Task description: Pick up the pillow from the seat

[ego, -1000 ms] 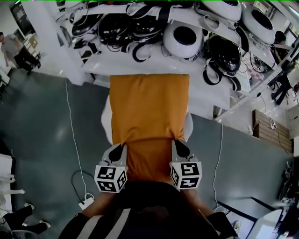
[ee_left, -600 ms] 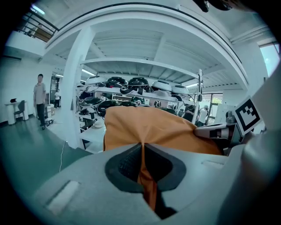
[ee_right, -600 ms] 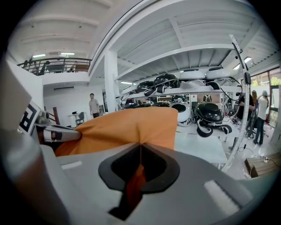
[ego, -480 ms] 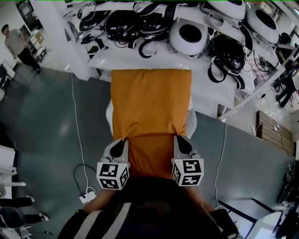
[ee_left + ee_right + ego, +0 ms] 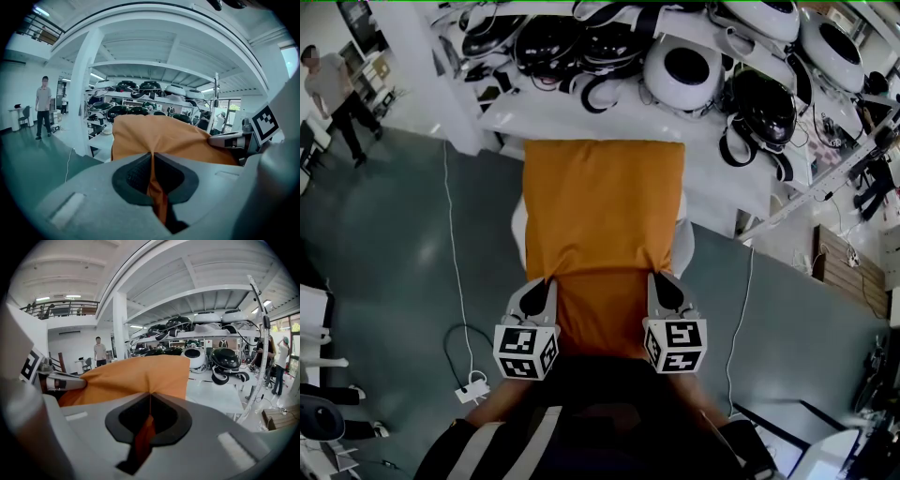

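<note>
Pillow (image 5: 604,216) looks soft and light, so it will bend easily. It is over the white seat (image 5: 683,249). Left gripper (image 5: 542,283) and right gripper (image 5: 656,279) each squeeze one side edge tight, a good spot.

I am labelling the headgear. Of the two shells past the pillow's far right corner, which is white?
The left shell, white with a dark round opening; the right shell is glossy black.

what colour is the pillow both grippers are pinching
Plain orange, no pattern. The pillow shows best in the head view.
</note>
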`<move>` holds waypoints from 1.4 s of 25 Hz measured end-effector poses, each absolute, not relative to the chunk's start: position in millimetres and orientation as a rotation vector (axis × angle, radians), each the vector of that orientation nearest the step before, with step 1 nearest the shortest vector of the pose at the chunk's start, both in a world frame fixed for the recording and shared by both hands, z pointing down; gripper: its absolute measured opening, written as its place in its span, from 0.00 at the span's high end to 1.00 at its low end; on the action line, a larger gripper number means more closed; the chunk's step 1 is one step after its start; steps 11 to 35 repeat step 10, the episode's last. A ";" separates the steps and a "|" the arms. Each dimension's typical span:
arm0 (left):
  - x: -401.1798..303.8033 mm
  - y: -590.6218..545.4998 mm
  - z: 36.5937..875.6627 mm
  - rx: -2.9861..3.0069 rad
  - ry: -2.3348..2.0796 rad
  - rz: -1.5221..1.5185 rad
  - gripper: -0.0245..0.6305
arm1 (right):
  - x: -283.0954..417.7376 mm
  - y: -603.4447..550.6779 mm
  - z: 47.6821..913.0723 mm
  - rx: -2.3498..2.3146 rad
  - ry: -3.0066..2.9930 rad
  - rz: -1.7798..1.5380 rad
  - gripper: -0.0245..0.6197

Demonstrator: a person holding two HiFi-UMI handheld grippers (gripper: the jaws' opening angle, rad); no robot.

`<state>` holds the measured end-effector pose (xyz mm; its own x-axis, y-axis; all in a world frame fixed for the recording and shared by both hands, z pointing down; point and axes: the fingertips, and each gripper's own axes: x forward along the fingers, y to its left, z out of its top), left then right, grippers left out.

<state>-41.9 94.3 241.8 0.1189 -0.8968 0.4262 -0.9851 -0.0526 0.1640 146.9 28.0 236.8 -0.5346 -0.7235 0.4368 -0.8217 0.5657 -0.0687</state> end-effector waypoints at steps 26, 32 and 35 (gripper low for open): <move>-37.2 97.4 246.9 1.997 -1.816 0.293 0.95 | 152.3 31.9 242.4 1.261 -2.436 0.388 0.95; -37.2 97.4 246.9 1.997 -1.816 0.293 0.95 | 152.3 31.9 242.4 1.261 -2.436 0.388 0.95; -37.2 97.4 246.9 1.997 -1.816 0.293 0.95 | 152.3 31.9 242.4 1.261 -2.436 0.388 0.95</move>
